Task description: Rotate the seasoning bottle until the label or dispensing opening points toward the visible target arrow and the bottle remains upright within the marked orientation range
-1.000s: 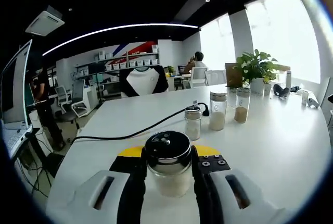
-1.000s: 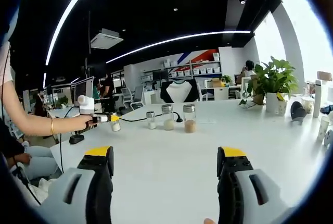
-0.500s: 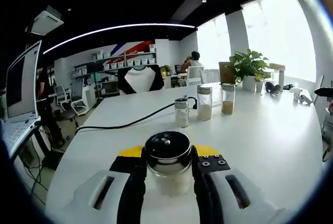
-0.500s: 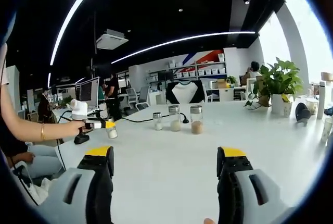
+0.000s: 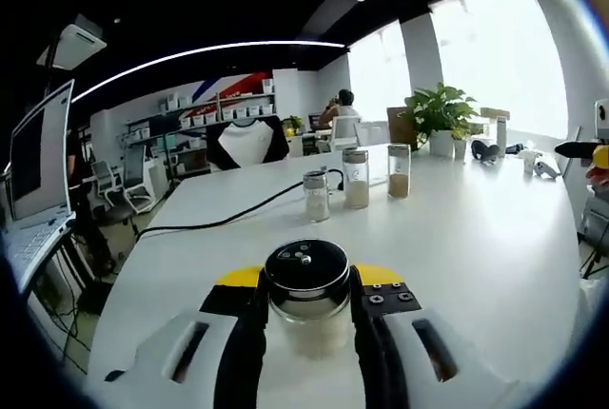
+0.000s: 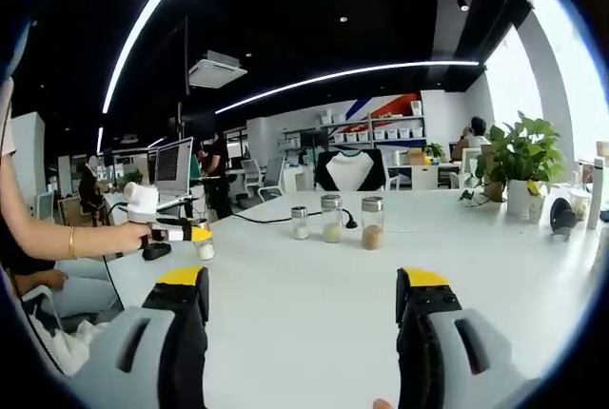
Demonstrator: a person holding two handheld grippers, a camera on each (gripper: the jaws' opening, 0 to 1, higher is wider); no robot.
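A glass seasoning bottle (image 5: 306,297) with a black perforated lid and pale powder inside stands upright between the jaws of my left gripper (image 5: 306,287), which is shut on its sides. In the right gripper view the same bottle (image 6: 203,247) is small at the left, held out by a hand with the left gripper (image 6: 193,235) just above the white table (image 6: 314,285). My right gripper (image 6: 303,297) is open with nothing between its yellow-tipped jaws. No arrow mark can be made out on the table.
Three other seasoning bottles (image 5: 354,184) stand in a row mid-table, also in the right gripper view (image 6: 331,222). A black cable (image 5: 228,221) runs across the table. A potted plant (image 5: 440,116) and small items sit at the far right; a monitor (image 5: 33,157) stands left.
Both views have panned: the three bottles and plant slid left in the left gripper view and right in the right gripper view. The held bottle stays clamped as before.
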